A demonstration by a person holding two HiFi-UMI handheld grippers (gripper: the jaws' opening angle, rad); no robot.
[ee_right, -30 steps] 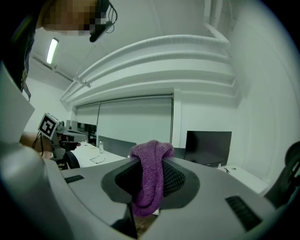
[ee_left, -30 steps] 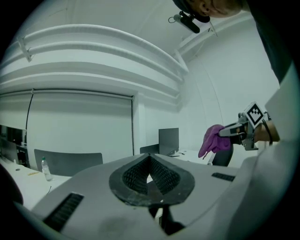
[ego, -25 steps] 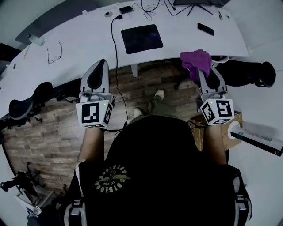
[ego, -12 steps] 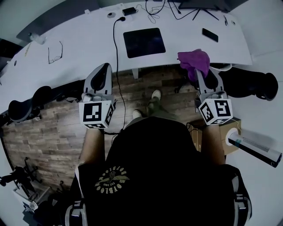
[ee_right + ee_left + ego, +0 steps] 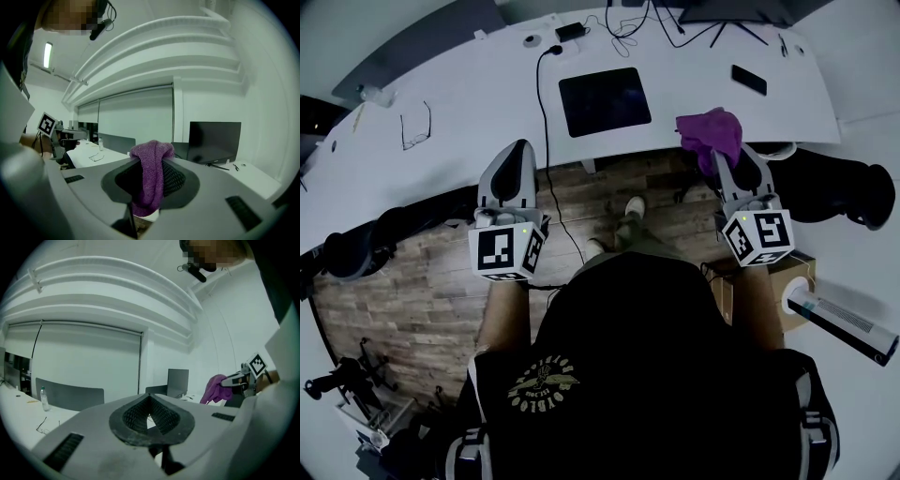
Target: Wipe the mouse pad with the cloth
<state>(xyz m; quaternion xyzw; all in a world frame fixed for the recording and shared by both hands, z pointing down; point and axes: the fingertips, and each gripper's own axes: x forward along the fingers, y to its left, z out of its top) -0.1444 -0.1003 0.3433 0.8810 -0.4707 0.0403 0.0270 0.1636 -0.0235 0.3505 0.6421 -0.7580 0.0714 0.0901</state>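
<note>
A black mouse pad (image 5: 604, 100) lies on the white desk (image 5: 469, 94), near its front edge. My right gripper (image 5: 729, 159) is shut on a purple cloth (image 5: 713, 131) and hangs just off the desk's front edge, to the right of the pad. In the right gripper view the cloth (image 5: 151, 174) is pinched between the jaws and droops over them. My left gripper (image 5: 515, 161) is held over the wooden floor, short of the desk and left of the pad. Its jaws are shut with nothing between them (image 5: 149, 414).
On the desk lie a pair of glasses (image 5: 414, 126), a black phone (image 5: 749, 80), cables (image 5: 630, 26) and a monitor foot (image 5: 722, 11). A black cable (image 5: 549, 150) drops from the desk to the floor. Chairs stand at left (image 5: 356, 246) and right (image 5: 834, 183). A cardboard box (image 5: 787, 272) sits at right.
The view has shifted slightly: desk and pad sit a little lower in frame. Both grippers stay much the same, the right one still holding the cloth.
</note>
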